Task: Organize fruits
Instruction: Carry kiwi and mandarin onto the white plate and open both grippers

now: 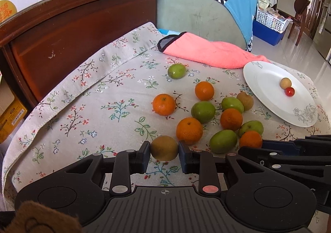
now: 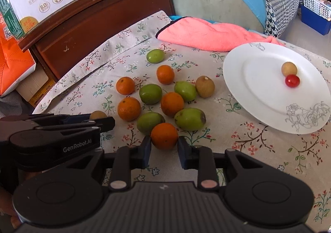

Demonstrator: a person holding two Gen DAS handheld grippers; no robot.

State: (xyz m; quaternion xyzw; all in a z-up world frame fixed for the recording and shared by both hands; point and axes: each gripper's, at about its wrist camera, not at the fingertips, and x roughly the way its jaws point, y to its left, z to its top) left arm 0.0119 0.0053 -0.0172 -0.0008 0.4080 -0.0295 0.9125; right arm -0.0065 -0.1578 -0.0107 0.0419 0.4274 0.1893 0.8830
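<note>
- On the floral cloth (image 2: 258,150), loose fruit lay bunched: oranges, green fruits, brownish ones.
- Left gripper (image 1: 164,148) was clenched on a brown fruit (image 1: 164,147), pads pressing both its sides, at the near edge of the bunch.
- Right gripper (image 2: 164,146) gripped an orange (image 2: 164,135) in the same way, just beside a green fruit (image 2: 149,121).
- White plate (image 2: 258,92) sat to the right, apart from the bunch, holding a small tan fruit (image 2: 289,69) touching a red cherry tomato (image 2: 292,80).
- Pink towel (image 2: 206,34) lay behind the plate.
</note>
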